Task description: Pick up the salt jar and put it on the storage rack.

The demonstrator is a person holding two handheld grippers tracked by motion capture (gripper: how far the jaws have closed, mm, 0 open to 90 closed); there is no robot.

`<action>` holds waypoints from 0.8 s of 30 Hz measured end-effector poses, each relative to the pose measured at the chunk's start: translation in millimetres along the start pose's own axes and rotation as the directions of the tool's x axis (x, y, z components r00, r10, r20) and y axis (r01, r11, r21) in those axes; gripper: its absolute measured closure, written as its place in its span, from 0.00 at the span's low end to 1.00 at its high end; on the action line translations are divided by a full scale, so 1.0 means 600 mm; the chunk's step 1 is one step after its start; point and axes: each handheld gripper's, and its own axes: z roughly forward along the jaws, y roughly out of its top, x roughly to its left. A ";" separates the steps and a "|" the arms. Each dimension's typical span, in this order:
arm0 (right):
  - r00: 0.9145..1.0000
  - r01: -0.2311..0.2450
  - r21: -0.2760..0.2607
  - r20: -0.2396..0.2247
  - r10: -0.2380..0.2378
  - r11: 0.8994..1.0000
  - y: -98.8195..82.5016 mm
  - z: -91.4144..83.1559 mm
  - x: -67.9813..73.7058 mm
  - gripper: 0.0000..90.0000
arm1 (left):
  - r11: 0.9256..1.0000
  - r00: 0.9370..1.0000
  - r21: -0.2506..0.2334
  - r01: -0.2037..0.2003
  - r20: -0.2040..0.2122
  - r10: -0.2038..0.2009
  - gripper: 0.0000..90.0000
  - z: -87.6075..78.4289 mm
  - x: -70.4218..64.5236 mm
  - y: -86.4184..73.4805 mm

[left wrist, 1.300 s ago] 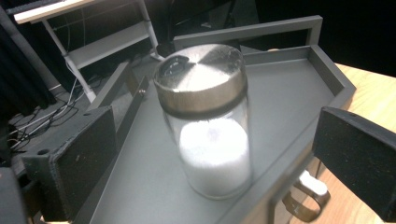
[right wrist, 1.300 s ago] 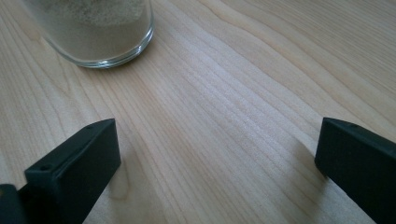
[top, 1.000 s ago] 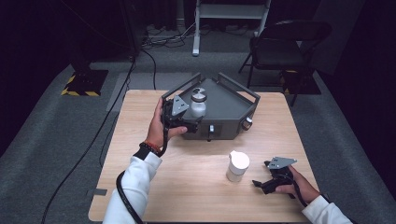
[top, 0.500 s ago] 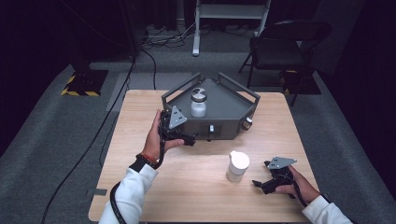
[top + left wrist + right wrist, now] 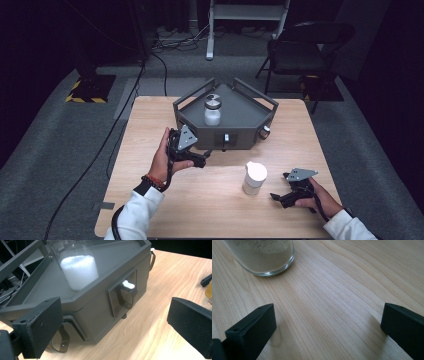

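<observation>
A dark grey angular box (image 5: 240, 131) stands at the back middle of the wooden table (image 5: 210, 205). On its flat top rests a glass jar of white powder (image 5: 212, 111) with a metal lid. My left gripper (image 5: 204, 159) hangs open just off the box's front left face. In the left gripper view its jaws frame that face (image 5: 100, 312), a small white-tipped latch (image 5: 128, 285) and the jar (image 5: 78, 270) above. A second jar with a white lid (image 5: 255, 177) stands on the table. My right gripper (image 5: 279, 186) lies open right of it, apart; its own view shows the jar's base (image 5: 264, 255) with sandy contents.
The box has raised rails (image 5: 255, 92) along its back edges and a knob (image 5: 264, 131) on its right face. Bare tabletop (image 5: 332, 290) lies between the right gripper's jaws. A folding chair (image 5: 305, 47) and a metal stand (image 5: 247, 12) are on the floor behind the table.
My left gripper has pulled back from the jar on the box, toward the person and down to the box's front left face. The jar stays on the box. The right gripper has not moved.
</observation>
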 end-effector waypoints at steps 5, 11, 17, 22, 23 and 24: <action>1.000 -0.002 0.000 0.001 0.002 1.000 0.000 0.000 0.001 0.00 | 1.000 1.000 0.004 0.019 0.003 -0.019 0.00 -0.007 -0.005 -0.020; 1.000 -0.001 0.000 0.001 0.001 1.000 0.000 0.000 0.000 0.00 | 1.000 1.000 0.013 0.023 0.001 -0.023 0.00 -0.018 -0.011 -0.042; 1.000 -0.002 0.000 0.001 0.002 1.000 0.000 0.000 0.001 0.00 | 0.999 1.000 0.021 0.031 0.003 -0.031 0.00 -0.029 -0.018 -0.058; 1.000 -0.002 0.000 0.001 0.002 1.000 0.000 0.000 0.001 0.00 | 0.999 1.000 0.040 0.021 0.000 -0.022 0.00 -0.030 -0.030 -0.072; 1.000 -0.002 0.000 0.002 0.002 1.000 0.000 0.000 0.001 0.00 | 0.999 1.000 0.047 0.019 0.003 -0.019 0.00 -0.030 -0.031 -0.073; 1.000 -0.002 0.000 0.002 0.002 1.000 0.000 0.000 0.001 0.00 | 0.998 1.000 0.056 0.013 0.007 -0.013 0.00 -0.029 -0.033 -0.076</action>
